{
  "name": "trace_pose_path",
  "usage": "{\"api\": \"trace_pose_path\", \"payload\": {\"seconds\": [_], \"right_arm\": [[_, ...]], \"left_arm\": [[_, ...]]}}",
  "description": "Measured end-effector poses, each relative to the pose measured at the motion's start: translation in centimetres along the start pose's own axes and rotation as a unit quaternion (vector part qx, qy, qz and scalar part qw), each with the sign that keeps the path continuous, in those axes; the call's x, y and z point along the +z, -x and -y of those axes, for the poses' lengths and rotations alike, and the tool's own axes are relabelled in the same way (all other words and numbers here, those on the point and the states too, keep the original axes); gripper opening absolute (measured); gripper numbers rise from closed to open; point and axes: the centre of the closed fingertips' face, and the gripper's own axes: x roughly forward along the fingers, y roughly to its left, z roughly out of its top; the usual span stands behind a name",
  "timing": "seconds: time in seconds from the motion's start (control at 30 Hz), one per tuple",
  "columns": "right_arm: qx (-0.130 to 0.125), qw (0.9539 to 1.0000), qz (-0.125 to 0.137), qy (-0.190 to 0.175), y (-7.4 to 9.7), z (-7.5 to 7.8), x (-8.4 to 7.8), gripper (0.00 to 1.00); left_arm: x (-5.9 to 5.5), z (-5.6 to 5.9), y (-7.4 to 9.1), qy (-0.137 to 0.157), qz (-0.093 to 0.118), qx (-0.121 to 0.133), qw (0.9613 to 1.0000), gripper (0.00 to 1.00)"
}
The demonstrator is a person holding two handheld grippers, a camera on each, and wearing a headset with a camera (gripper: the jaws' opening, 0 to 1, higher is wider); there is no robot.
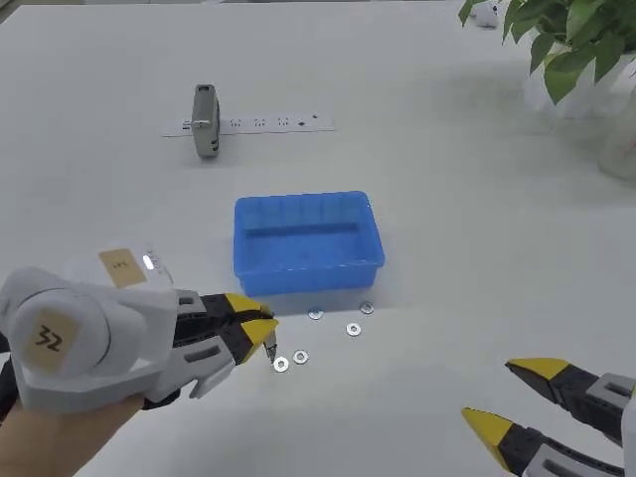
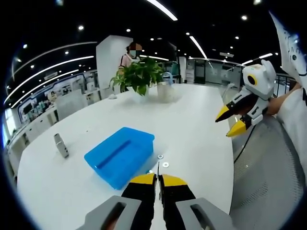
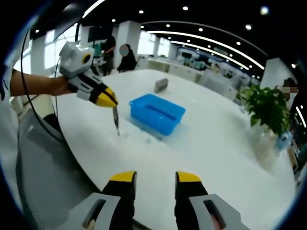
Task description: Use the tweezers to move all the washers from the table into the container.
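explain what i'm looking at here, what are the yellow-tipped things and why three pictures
A person holds a two-jaw gripper in each hand; there is no robot arm. The head view comes from a headset camera, each round view from a camera on one gripper. The left gripper is shut on tweezers; the right gripper is open and empty. On the white table five washers lie in front of a blue container, with a power strip behind it.

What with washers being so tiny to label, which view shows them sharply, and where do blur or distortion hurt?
Head view: washers sharp, soft shadow by the container. Left gripper view: fisheye bending, washers tiny. Right gripper view: softer, washers smeared.
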Motion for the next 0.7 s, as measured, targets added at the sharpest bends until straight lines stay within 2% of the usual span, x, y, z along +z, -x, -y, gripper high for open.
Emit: {"api": "trace_pose_path", "payload": {"seconds": [0.7], "right_arm": [[-0.001, 1.0000, -0.003, -0.001, -0.16, 0.00, -0.03, 0.28]], "left_arm": [[-0.10, -0.24, -0.37, 0.007, 0.004, -0.004, 1.0000, 0.00]]}}
